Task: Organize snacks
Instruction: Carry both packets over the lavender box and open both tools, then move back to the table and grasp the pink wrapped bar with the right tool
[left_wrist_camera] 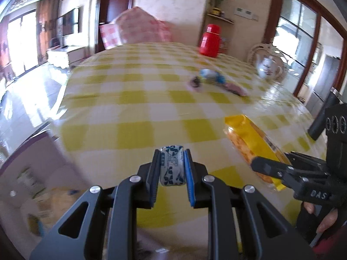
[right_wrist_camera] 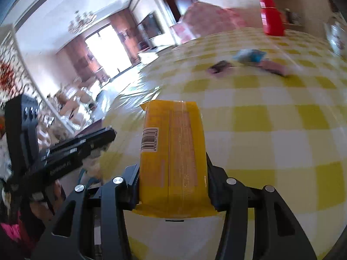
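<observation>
Snacks ride in both my grippers: left gripper point(left_wrist_camera: 172, 166) clamped on a small blue-patterned packet point(left_wrist_camera: 172, 164), right gripper point(right_wrist_camera: 173, 173) on the yellow biscuit pack point(right_wrist_camera: 173, 149). Carrying step, I judge; next, set them by the loose snacks point(left_wrist_camera: 213, 80) at one o'clock.

Left claw point(left_wrist_camera: 172, 151) clamped on blue-patterned packet point(left_wrist_camera: 172, 165) above checked table point(left_wrist_camera: 134, 99); right claw point(left_wrist_camera: 266, 164) gripping yellow packet point(left_wrist_camera: 249, 138).

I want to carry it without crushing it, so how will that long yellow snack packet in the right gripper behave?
The yellow packet juts far past the right gripper, so it may sag or swing. Its glossy film looks slippery. The crackers seen in the left wrist view probably break if squeezed.
</observation>
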A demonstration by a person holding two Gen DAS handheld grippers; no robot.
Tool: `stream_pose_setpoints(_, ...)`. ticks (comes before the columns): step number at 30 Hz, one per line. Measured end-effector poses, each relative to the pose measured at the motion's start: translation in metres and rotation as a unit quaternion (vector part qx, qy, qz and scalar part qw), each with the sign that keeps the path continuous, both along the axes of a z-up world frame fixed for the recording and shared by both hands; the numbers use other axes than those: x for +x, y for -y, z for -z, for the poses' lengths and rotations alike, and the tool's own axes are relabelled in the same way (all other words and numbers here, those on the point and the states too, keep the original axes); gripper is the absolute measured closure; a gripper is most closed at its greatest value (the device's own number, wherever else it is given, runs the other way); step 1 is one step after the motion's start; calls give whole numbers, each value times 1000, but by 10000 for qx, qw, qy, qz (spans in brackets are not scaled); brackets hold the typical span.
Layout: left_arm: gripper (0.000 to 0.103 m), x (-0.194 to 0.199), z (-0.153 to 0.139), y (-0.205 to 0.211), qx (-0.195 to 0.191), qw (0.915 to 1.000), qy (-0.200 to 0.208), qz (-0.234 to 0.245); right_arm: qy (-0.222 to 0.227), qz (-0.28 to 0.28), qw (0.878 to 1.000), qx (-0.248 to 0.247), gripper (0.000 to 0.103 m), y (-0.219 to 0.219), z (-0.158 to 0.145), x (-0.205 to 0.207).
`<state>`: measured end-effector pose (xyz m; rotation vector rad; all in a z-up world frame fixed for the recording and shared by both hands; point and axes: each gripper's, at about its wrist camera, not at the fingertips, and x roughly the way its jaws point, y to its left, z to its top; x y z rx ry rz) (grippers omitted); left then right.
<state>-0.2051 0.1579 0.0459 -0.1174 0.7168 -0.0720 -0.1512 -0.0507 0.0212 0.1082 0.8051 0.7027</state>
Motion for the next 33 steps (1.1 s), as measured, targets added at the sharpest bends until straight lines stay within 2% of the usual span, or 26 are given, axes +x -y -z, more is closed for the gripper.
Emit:
stream_pose_setpoints(6,82,-25,-4,-62,26,9982,-62,-588,137,-694,9969,-337,54,-59,0,-19)
stream_pose_setpoints(11,81,-28,-11,-93,142,9955,-62,-936,318,-1228,9903,-575,54,-102,-1,-41)
stream_pose_setpoints(20,81,-31,-9,-128,583,9857,-278,-1556,585,-2283,9652,-1131,54,-175,11,-79)
stream_pose_setpoints(21,77,-32,-8,-133,670,9832,-334,-1667,574,-2415,9623,-1109,53,-181,14,-82)
stream_pose_setpoints(23,43,-34,-8,-140,755,9770,-355,-1964,507,-2644,9584,-944,45,-187,16,-85)
stream_pose_setpoints(24,16,-33,-8,-143,788,9744,-330,-2081,496,-2703,9582,-800,37,-184,15,-86)
stream_pose_setpoints(25,11,-34,-9,-144,864,9715,-285,-2188,534,-2680,9592,-725,34,-180,12,-86)
stream_pose_setpoints(27,7,-33,-10,-141,1017,9682,-257,-2270,637,-2523,9632,-675,34,-171,6,-81)
stream_pose_setpoints(29,2,-32,-10,-136,1068,9679,-251,-2262,642,-2243,9710,-527,33,-154,-1,-70)
stream_pose_setpoints(31,2,-30,-10,-127,1140,9689,-239,-2183,602,-1952,9782,-374,32,-134,-5,-59)
stream_pose_setpoints(33,2,-26,-8,-116,1080,9735,-301,-1994,581,-1526,9863,-250,29,-105,-9,-43)
